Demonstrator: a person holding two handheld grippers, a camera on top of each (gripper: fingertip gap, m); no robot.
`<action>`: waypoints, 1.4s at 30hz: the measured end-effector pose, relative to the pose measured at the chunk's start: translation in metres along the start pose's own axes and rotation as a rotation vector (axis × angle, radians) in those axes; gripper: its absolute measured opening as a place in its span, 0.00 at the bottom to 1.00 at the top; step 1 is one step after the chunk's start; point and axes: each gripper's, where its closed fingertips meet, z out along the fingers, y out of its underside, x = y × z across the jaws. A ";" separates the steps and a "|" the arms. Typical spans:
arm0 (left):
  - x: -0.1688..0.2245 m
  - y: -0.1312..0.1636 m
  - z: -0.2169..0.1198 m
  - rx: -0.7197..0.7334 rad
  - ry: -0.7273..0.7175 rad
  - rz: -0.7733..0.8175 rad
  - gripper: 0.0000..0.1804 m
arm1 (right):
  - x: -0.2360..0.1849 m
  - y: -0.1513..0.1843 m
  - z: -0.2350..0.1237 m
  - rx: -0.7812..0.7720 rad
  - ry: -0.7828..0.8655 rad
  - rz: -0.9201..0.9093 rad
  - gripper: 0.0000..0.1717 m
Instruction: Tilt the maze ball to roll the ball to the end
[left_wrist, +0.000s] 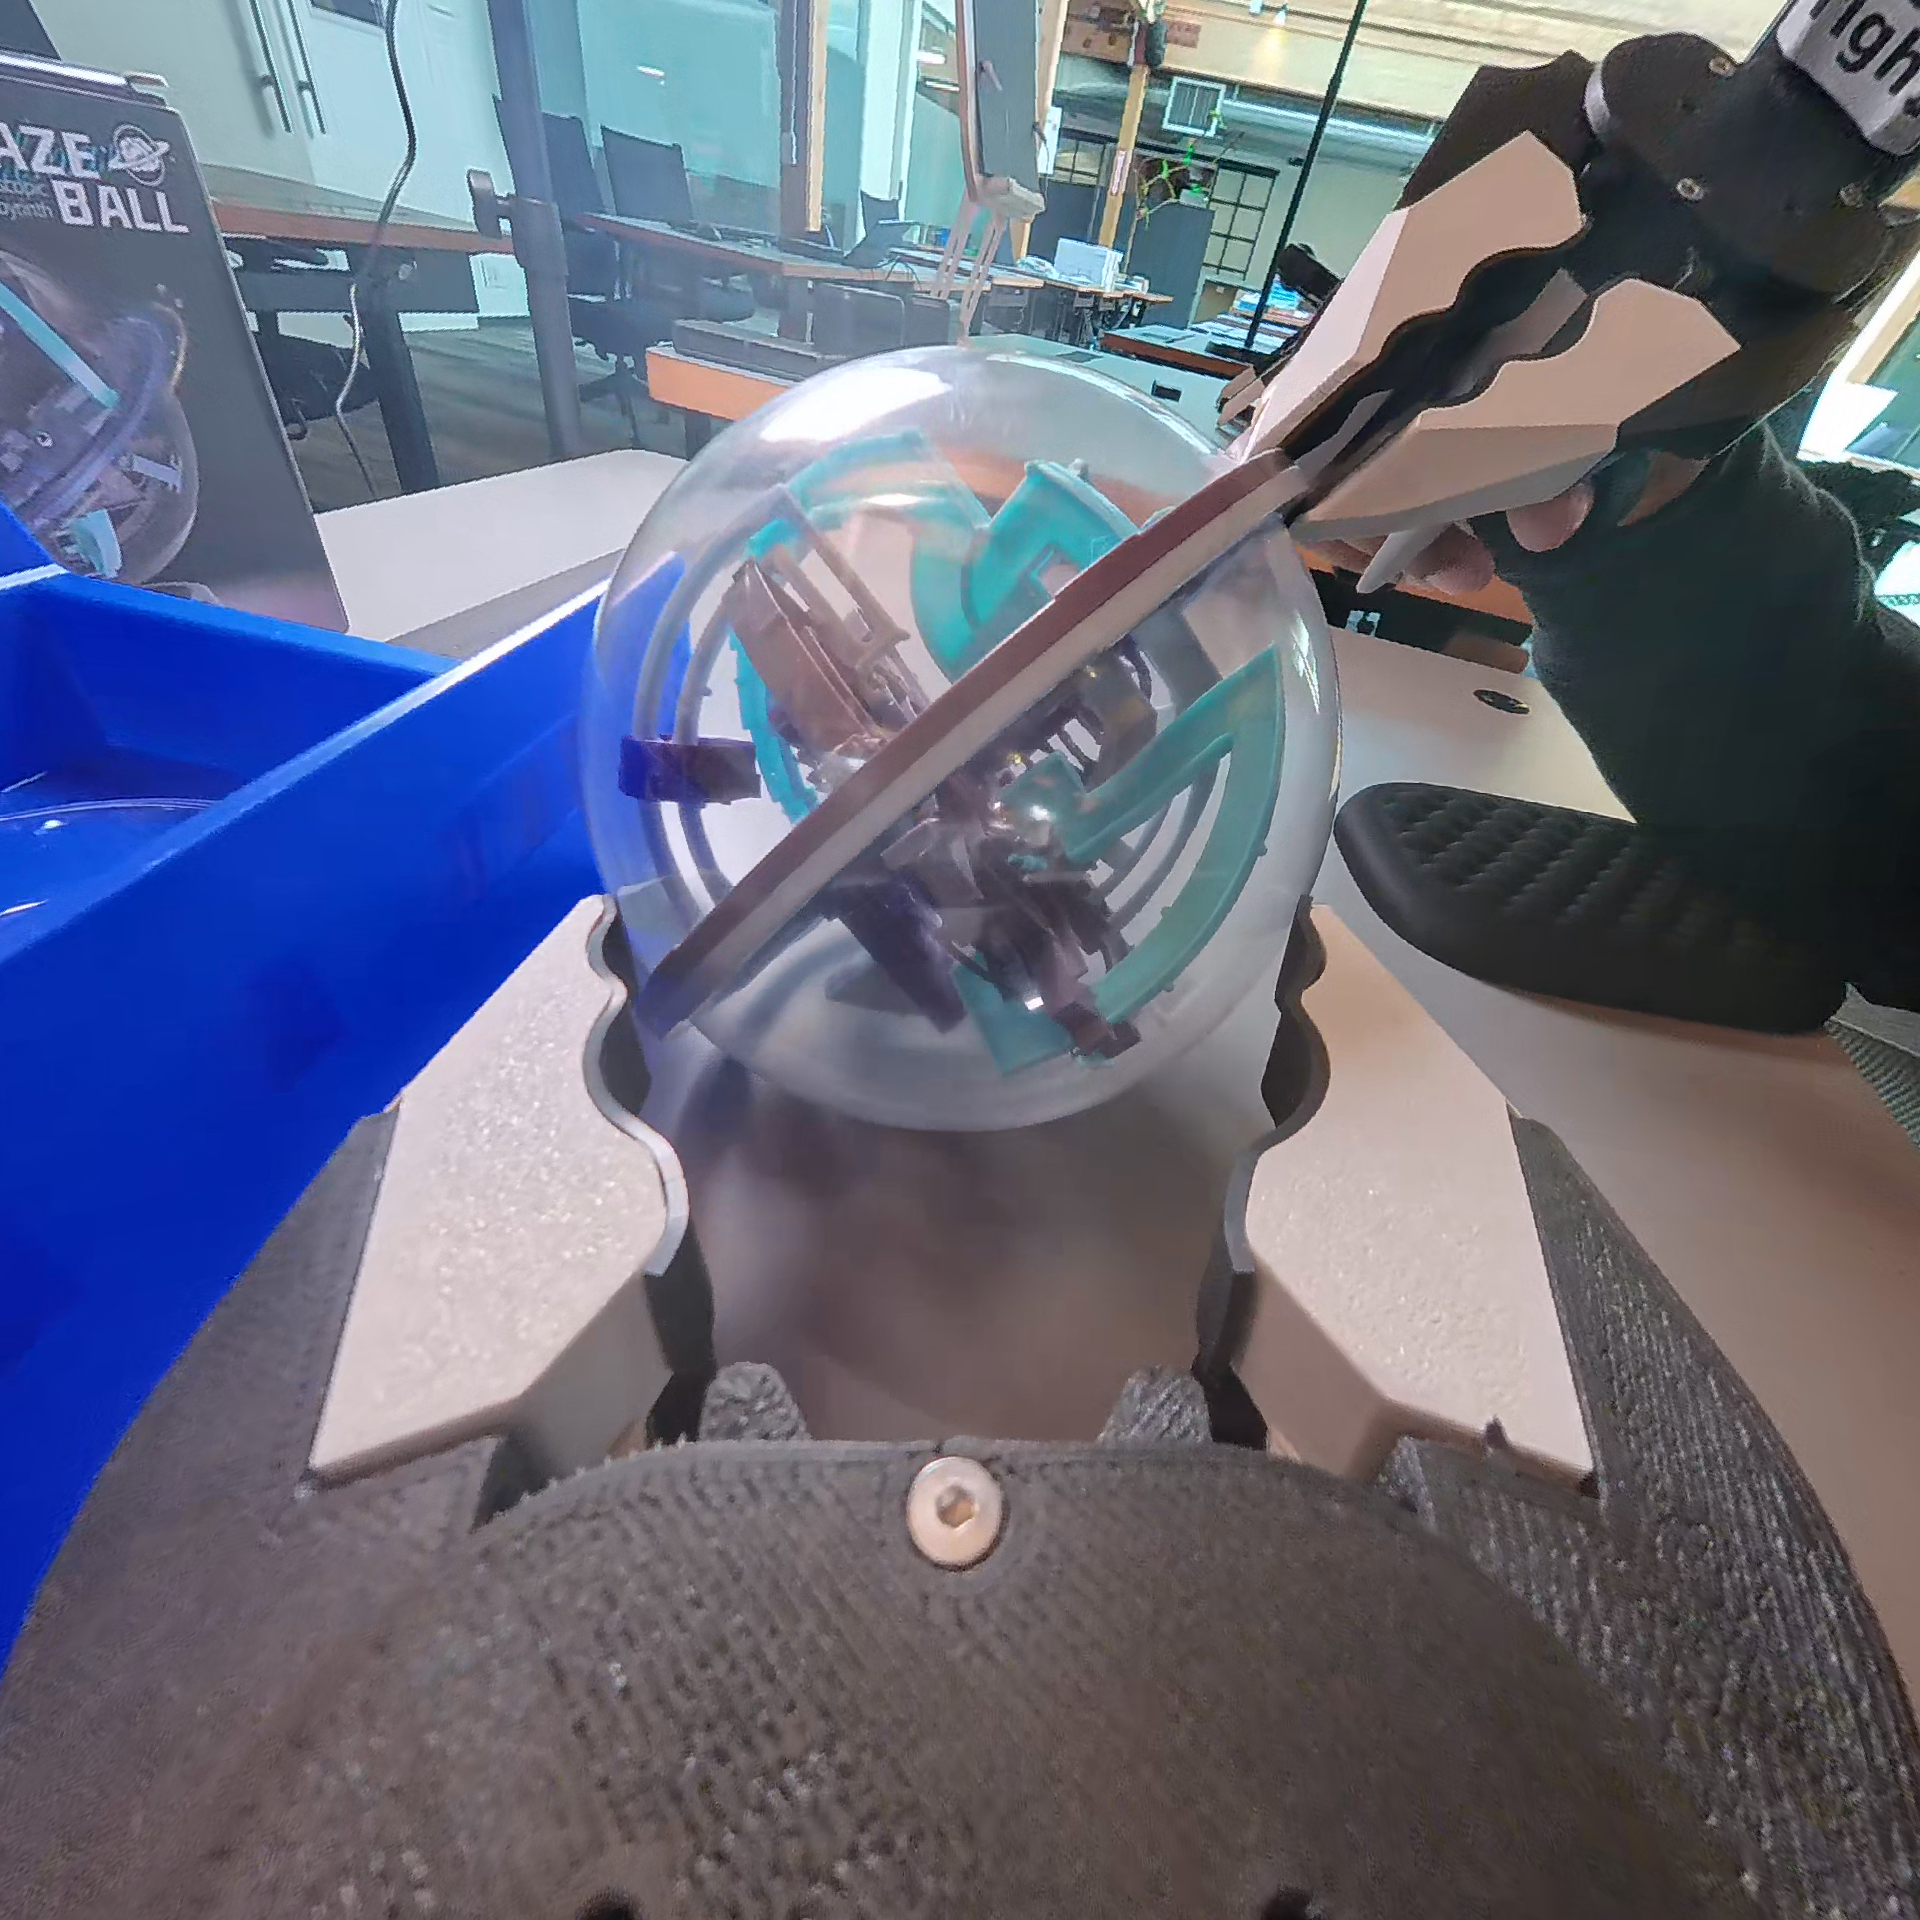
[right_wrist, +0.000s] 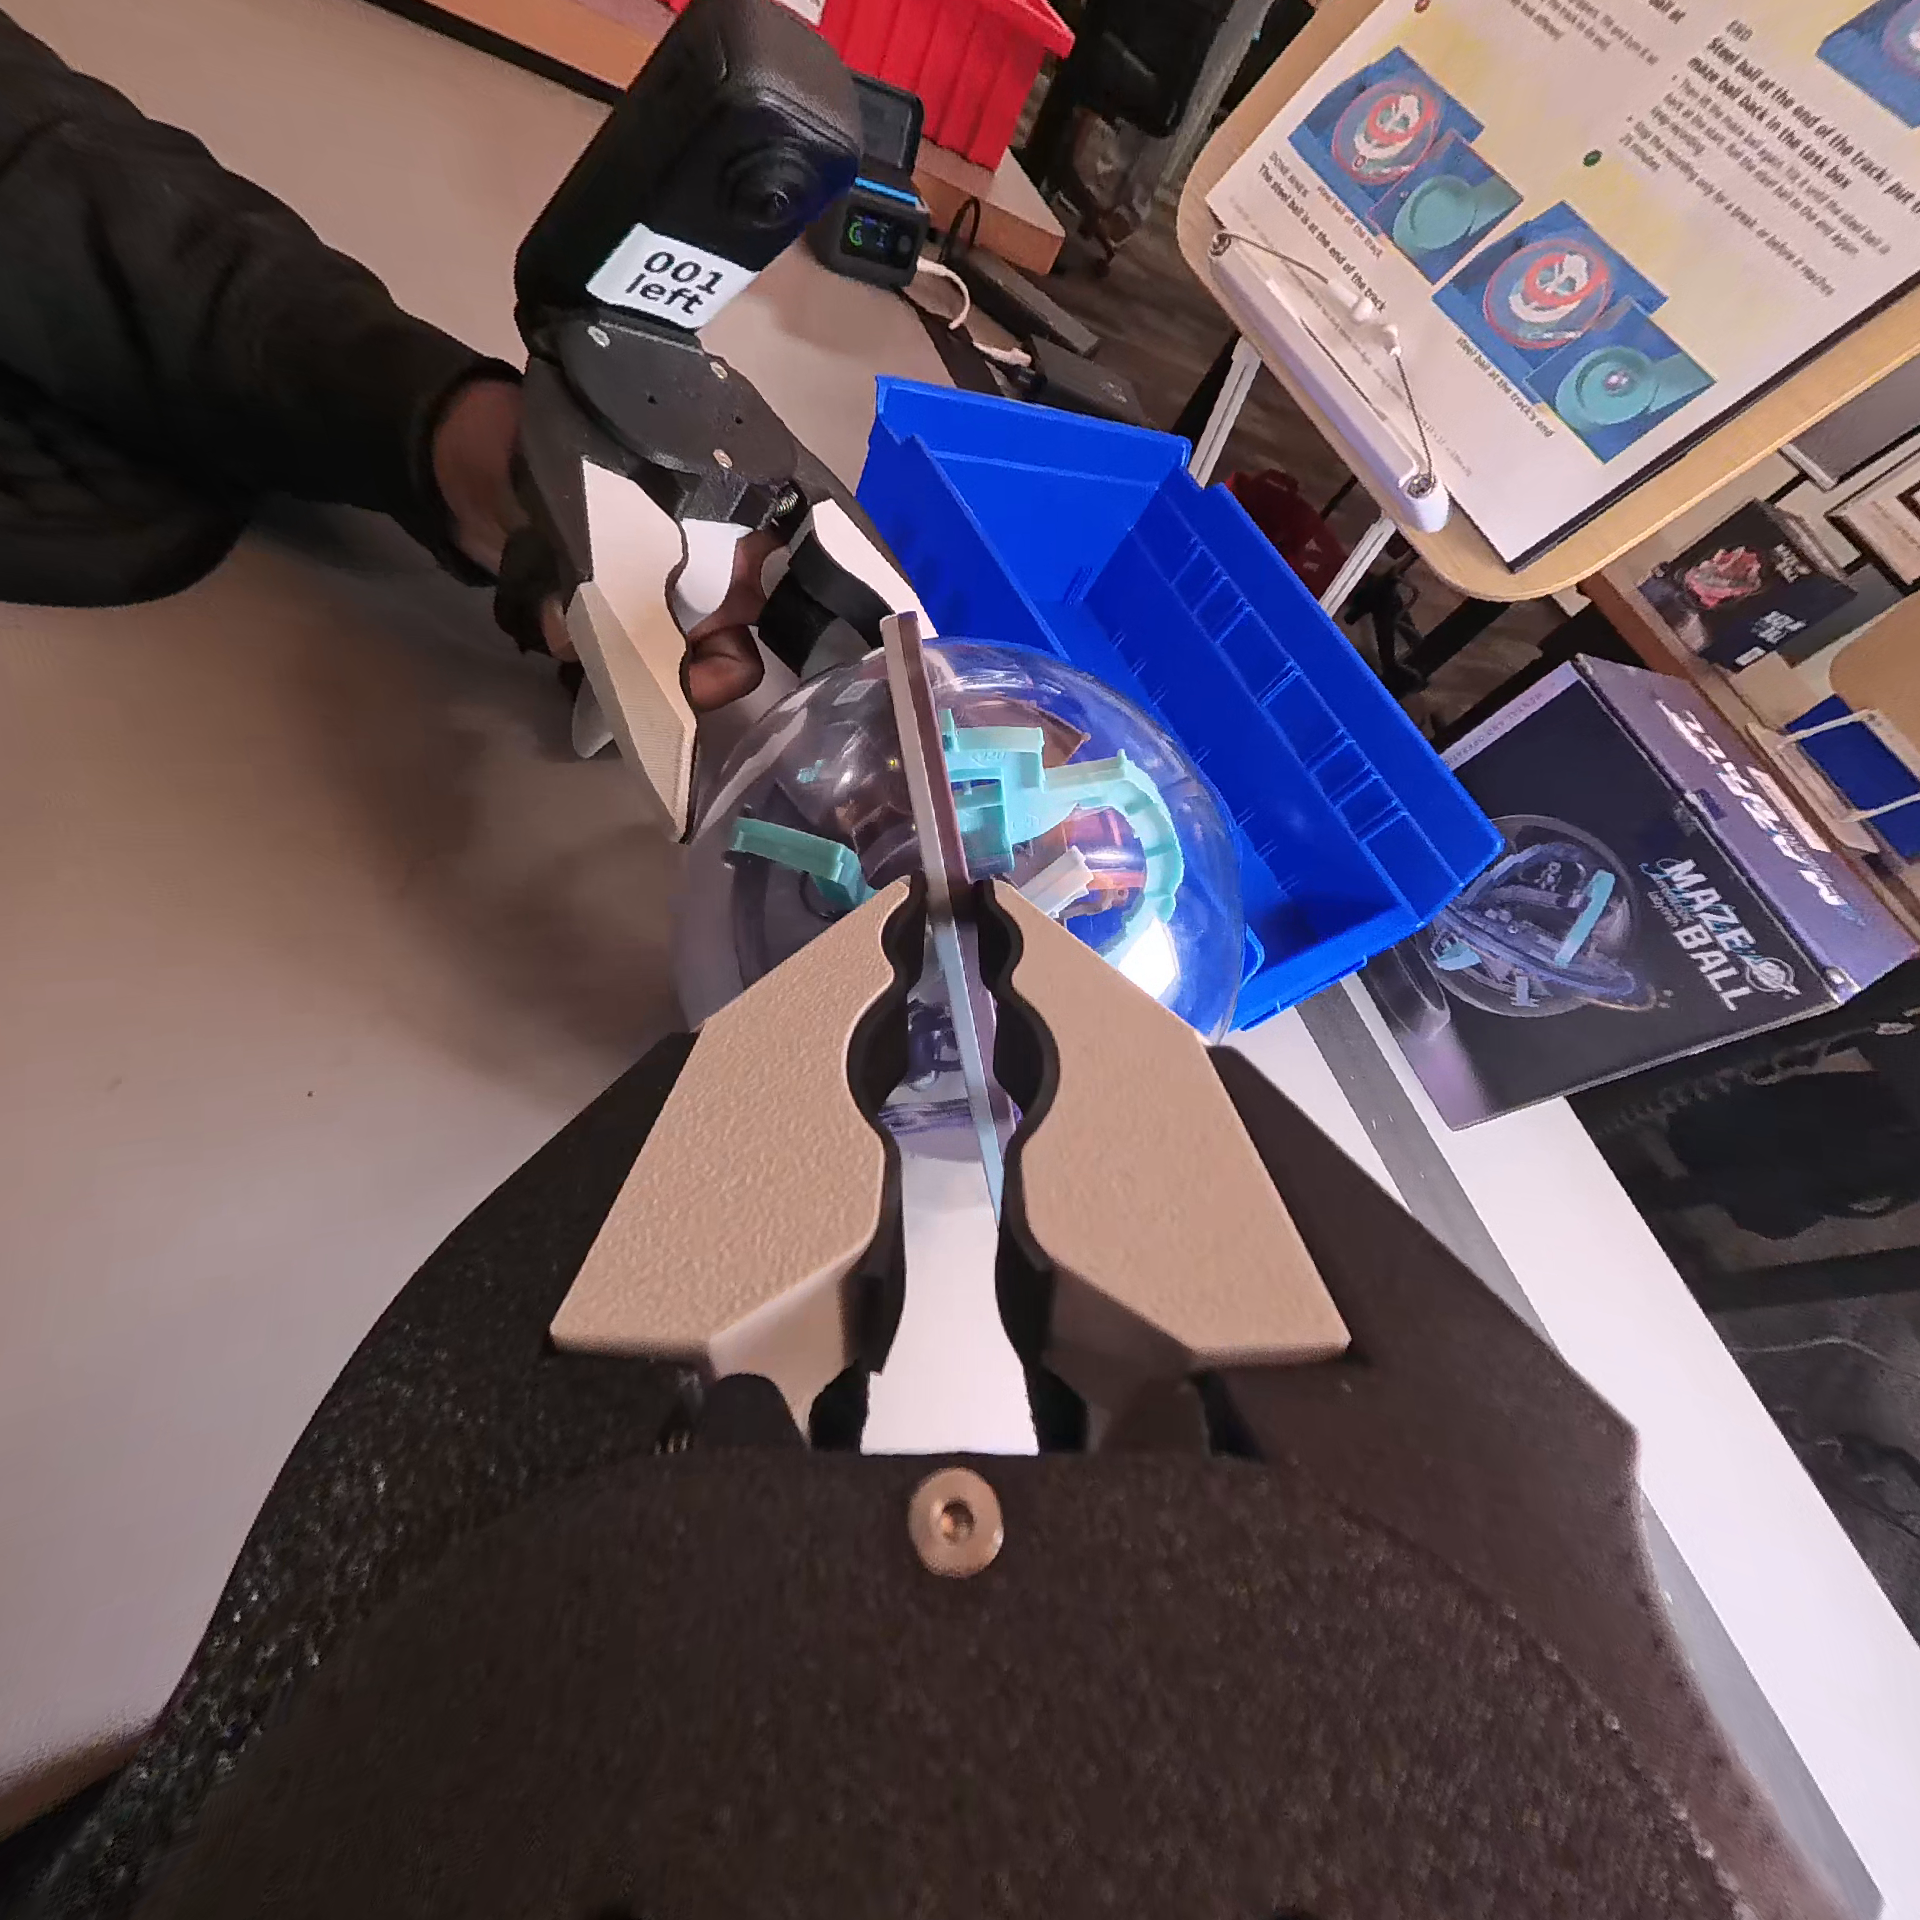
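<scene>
The maze ball (left_wrist: 966, 748) is a clear sphere with teal and purple tracks inside and a flat rim (left_wrist: 935, 758) around its middle, tilted on a slant. It sits on or just above the pale table (left_wrist: 1558, 1195), next to the blue bin. My right gripper (right_wrist: 951, 883) is shut on the rim (right_wrist: 920, 748), with both pads pressed on the thin edge. It also shows in the left wrist view (left_wrist: 1288, 488), clamped on the rim's upper right end. My left gripper (left_wrist: 956, 935) is wide open. Its fingertips flank the lower sides of the ball (right_wrist: 1039, 831). It shows at the ball's far left in the right wrist view (right_wrist: 769, 686).
A blue bin (left_wrist: 208, 831) stands right against the ball's left side and also shows in the right wrist view (right_wrist: 1247, 644). The maze ball's box (right_wrist: 1683, 883) stands beyond the bin. A black wrist pad (left_wrist: 1558, 904) lies on the right. An instruction board (right_wrist: 1558, 208) stands behind.
</scene>
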 end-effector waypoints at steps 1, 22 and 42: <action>0.000 0.000 0.000 0.000 0.000 0.002 0.67 | 0.000 0.000 0.000 0.006 0.002 -0.002 0.04; 0.007 0.002 0.001 -0.010 0.017 0.048 0.68 | -0.016 -0.003 -0.004 0.123 0.056 -0.139 0.04; 0.001 0.005 0.002 -0.035 -0.057 0.084 0.70 | -0.021 -0.006 0.005 0.102 0.110 -0.185 0.04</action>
